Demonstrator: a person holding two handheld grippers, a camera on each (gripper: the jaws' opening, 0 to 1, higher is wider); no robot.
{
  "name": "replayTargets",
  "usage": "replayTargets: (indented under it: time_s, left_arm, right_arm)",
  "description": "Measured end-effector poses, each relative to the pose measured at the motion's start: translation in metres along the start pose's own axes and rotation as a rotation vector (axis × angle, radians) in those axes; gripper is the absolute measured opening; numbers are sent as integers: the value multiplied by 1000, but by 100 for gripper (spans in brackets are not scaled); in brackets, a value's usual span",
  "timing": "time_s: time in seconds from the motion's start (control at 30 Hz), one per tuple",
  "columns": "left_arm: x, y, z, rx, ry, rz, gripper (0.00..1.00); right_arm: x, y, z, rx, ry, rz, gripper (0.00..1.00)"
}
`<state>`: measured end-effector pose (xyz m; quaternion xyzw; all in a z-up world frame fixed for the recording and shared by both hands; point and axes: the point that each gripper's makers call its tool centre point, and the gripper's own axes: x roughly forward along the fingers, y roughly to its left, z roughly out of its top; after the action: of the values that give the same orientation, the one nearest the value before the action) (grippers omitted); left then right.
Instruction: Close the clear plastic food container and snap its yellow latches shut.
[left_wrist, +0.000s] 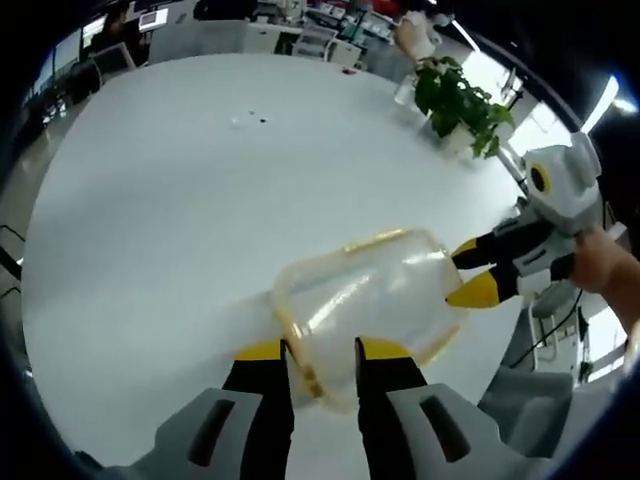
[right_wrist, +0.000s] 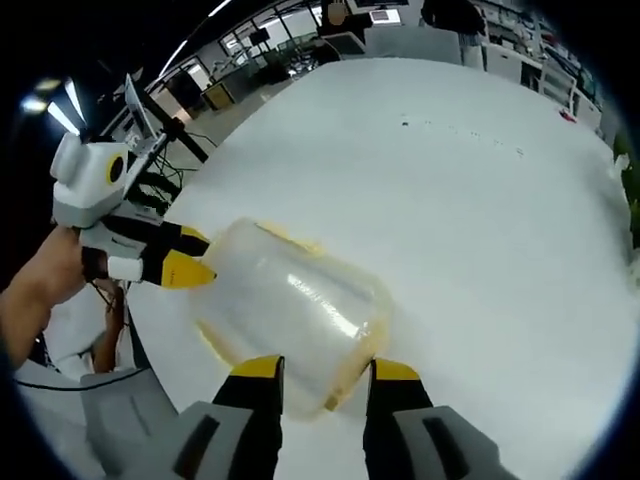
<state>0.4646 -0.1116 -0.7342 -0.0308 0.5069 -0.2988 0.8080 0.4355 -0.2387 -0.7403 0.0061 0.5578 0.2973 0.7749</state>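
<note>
The clear plastic food container (left_wrist: 365, 300) with yellow trim lies on the white table (left_wrist: 180, 220), lid on. My left gripper (left_wrist: 325, 365) is shut on its near end, a yellow latch strip between the jaws. My right gripper (left_wrist: 470, 272) comes in from the right, and its yellow fingertips (left_wrist: 480, 293) clasp the far end. In the right gripper view the container (right_wrist: 300, 305) runs away from my right gripper (right_wrist: 322, 375), which clasps its near end. The left gripper (right_wrist: 185, 255) holds the opposite end, with a hand (right_wrist: 40, 285) behind it.
A potted green plant (left_wrist: 460, 100) stands at the table's far right edge. Small dark specks (left_wrist: 250, 120) lie far out on the table. The table edge (right_wrist: 160, 330) runs close to the container. Office desks and a person (left_wrist: 415, 35) are beyond.
</note>
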Motion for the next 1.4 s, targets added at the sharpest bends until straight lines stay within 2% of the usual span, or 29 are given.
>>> replayTargets:
  time_s: [0.3, 0.53, 0.73, 1.07, 1.3, 1.4]
  left_arm:
    - [-1, 1, -2, -12, 5, -5, 22]
    - [0, 3, -2, -22, 10, -15, 23]
    - [0, 2, -2, -31, 13, -16, 24]
    - [0, 3, -2, -34, 20, -17, 25]
    - [1, 4, -2, -76, 12, -22, 28]
    - [1, 6, 0, -34, 10, 3, 33]
  right_arm:
    - [1, -2, 3, -21, 1, -2, 29]
    - [0, -4, 6, -21, 33, -1, 30]
    - [-1, -4, 8, -88, 22, -20, 32]
    - [-1, -5, 9, -133, 39, -23, 33]
    - [-3, -5, 6, -151, 50, -19, 33]
    - [-5, -5, 5, -162, 73, -24, 31]
